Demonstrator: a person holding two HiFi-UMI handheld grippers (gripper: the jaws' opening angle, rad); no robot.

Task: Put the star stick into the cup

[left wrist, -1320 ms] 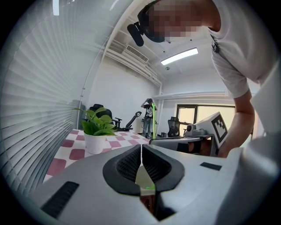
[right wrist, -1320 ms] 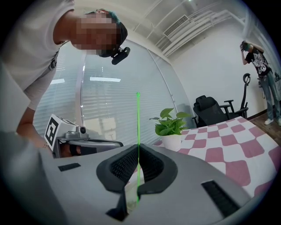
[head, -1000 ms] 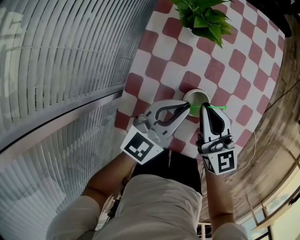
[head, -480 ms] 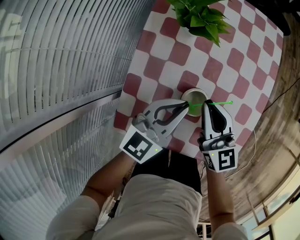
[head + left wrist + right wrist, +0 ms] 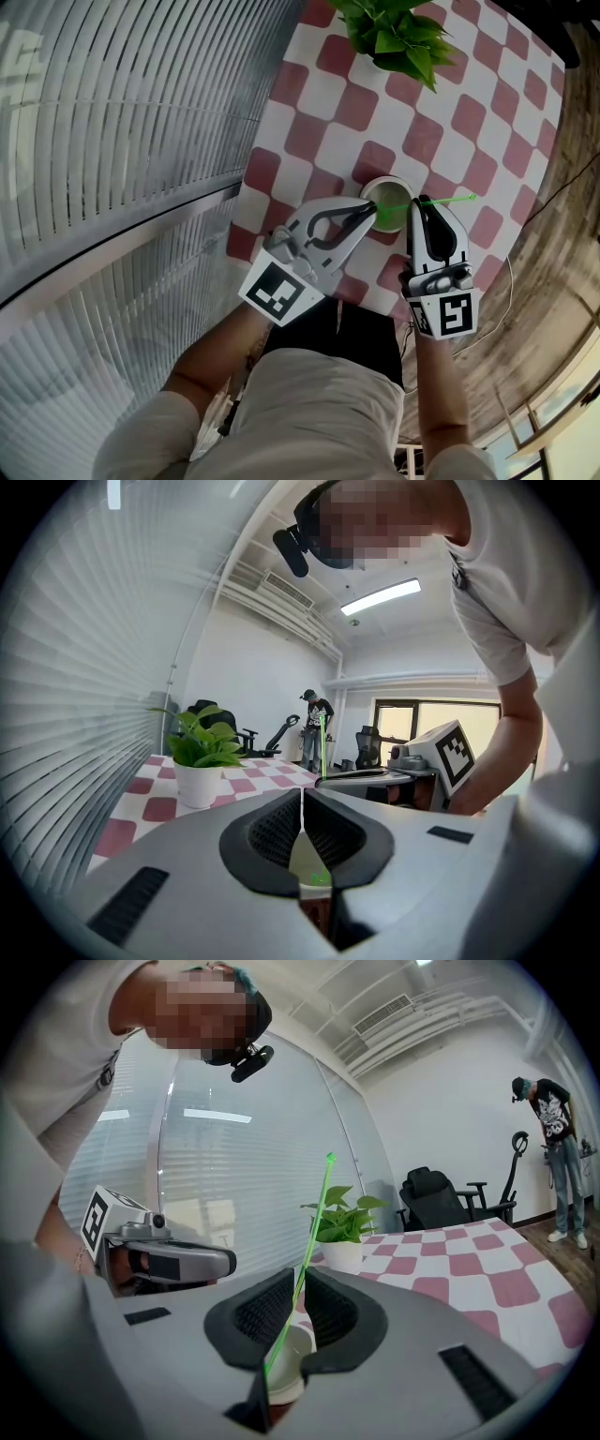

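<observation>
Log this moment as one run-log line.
left gripper: shut on cup rim | right gripper: shut on star stick | star stick: tilted, lower end in cup | status: not released

Plastic-looking star stick; smooth, matt cup.

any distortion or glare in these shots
Head view: the blinds bow into curves. Left gripper view: round fisheye frame, black corners, ceiling light blown out. Right gripper view: same fisheye, star stick looks sharp.
</observation>
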